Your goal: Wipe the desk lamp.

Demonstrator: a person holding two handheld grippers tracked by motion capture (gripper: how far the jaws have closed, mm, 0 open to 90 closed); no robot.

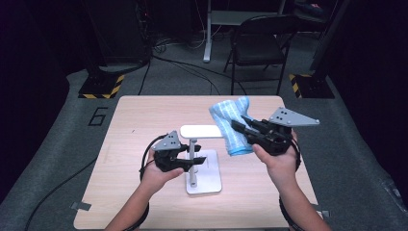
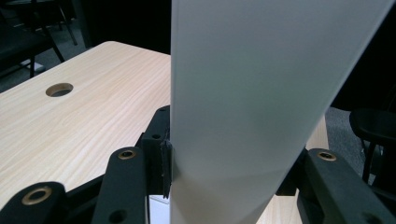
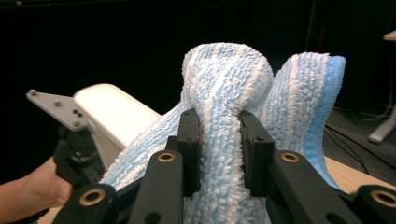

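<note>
- The desk lamp (image 1: pixel 204 163) stands at the near middle of the table (image 1: pixel 139 115): a flat white square base, a thin upright metal post, and a long white rounded head lying level across the top of the post.
- The left gripper (image 1: pixel 190 161) is clamped on the lamp's post from the left side, just above the base. In the left gripper view a pale grey-white lamp part (image 2: pixel 252 102) stands between the jaws, touched on both sides.
- The left hand (image 1: pixel 156 175) is wrapped around the gripper body, its cable looping just left of it.
- The right gripper (image 1: pixel 240 126) is raised over the right half of the table, clenched on a towel (image 1: pixel 231 122); in the right gripper view the jaws pinch a gathered fold of it tightly (image 3: pixel 219 154).
- The towel is terry cloth, light blue with white stripes and a plain blue edge band. It is bunched, and one end lies over the right end of the lamp head.
- The right hand (image 1: pixel 276 161) holds its gripper from below, the grey three-cornered plate on top.
- Writing: a dark figure "6" (image 1: pixel 97 116) is marked on the grey floor just beyond the table's far left corner. No brand or label can be read on the lamp or the towel.
- Farther off: a black folding chair (image 1: pixel 260 45) stands on the floor behind the table.
</note>
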